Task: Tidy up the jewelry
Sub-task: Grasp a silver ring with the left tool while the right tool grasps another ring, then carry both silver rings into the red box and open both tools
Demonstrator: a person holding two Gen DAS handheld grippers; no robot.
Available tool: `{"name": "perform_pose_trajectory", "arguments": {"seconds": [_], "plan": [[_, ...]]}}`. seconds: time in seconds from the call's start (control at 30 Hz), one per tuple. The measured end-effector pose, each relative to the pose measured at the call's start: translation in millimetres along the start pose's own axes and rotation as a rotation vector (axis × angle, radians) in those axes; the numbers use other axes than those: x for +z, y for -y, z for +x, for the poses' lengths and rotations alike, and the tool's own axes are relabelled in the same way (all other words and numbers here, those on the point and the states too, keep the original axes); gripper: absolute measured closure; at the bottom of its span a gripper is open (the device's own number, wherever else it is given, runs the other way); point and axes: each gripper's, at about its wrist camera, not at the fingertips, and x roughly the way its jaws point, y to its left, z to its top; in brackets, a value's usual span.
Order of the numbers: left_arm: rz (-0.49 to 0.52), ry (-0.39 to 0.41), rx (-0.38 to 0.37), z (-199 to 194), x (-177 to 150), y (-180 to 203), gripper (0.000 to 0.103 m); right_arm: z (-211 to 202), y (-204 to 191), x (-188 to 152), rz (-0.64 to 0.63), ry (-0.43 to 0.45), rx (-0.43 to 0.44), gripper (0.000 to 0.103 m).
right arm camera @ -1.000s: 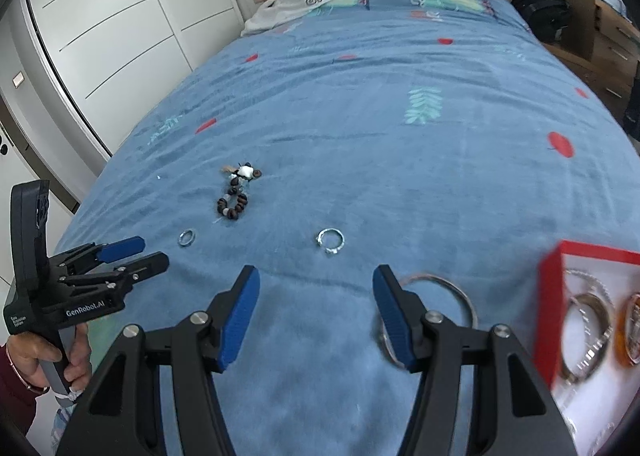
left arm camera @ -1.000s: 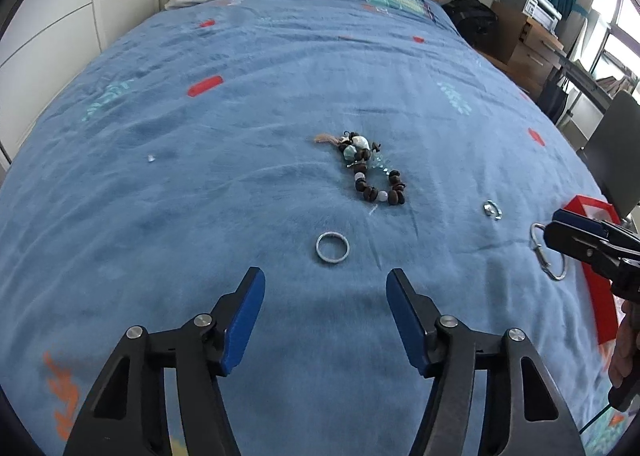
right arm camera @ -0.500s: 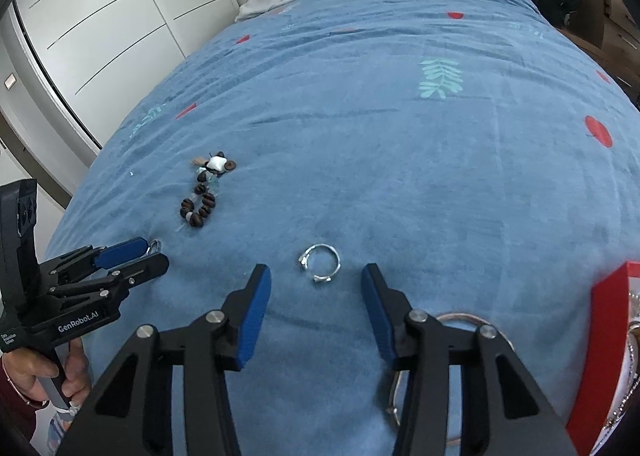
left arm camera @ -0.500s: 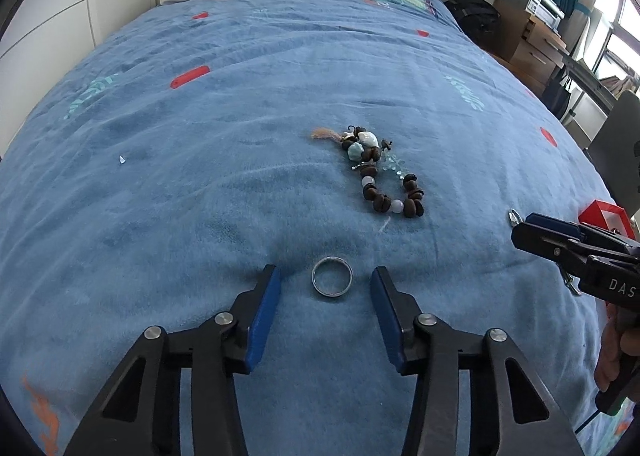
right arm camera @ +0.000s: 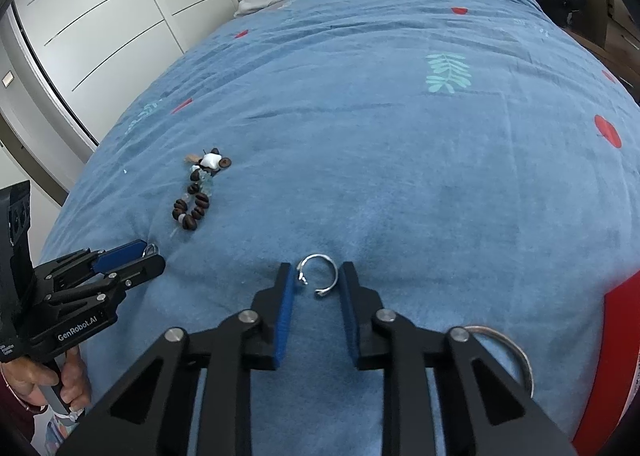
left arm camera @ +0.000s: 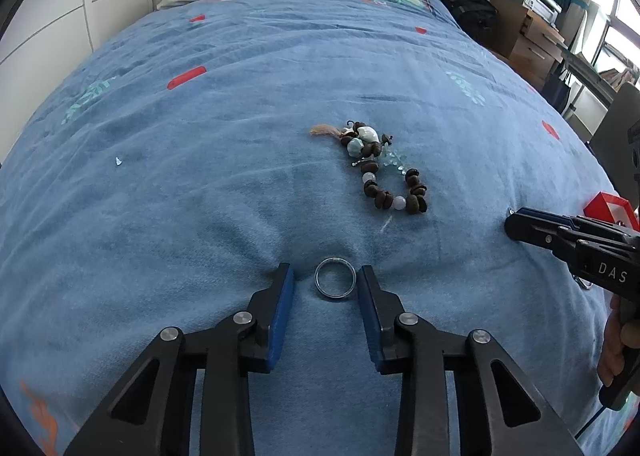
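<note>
Left wrist view: my left gripper [left arm camera: 325, 288], blue pads, pressed into the blue bed cover [left arm camera: 200, 184]; jaws closing, the plain round silver band ring [left arm camera: 335, 283] lying flat between them, right pad at its rim, left pad a little apart. Beyond it, well apart, the dark wooden bead bracelet with pale stones [left arm camera: 382, 172]. Wide bare cover to the left and far side. At the right edge, my right gripper [left arm camera: 516, 225] with its tip on the cover.

Right wrist view: right gripper [right arm camera: 316, 288] pinching the open-ended silver wire ring [right arm camera: 318, 274], both pads against its sides. Large round silver bangle [right arm camera: 516, 356] just beside on the right, red jewelry box [right arm camera: 624, 336] at the edge; bare cover ahead
</note>
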Motion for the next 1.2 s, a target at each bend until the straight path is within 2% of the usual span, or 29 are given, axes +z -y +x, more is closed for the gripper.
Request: {"name": "perform_pose_trajectory", "arguments": {"seconds": [0.13,0.43,0.67,0.9,1.2], "plan": [[0.020,0.001,0.009,0,0,5,0.083,-1,0,-1,-0.006,0.006,-0.006,0.082],[0.012,0.018,0.008,-15,1,8,0.083,-17,-4,-2,-0.007,0.032,0.005,0.082],[0.045,0.050,-0.003,-48,8,27,0.083,-64,-6,-6,0.002,0.090,0.001,0.082],[0.095,0.097,-0.060,-91,19,78,0.083,-135,10,-14,0.017,0.162,-0.046,0.082],[0.181,0.103,-0.207,-113,13,188,0.083,-222,81,-51,0.074,0.200,-0.182,0.082]]}}
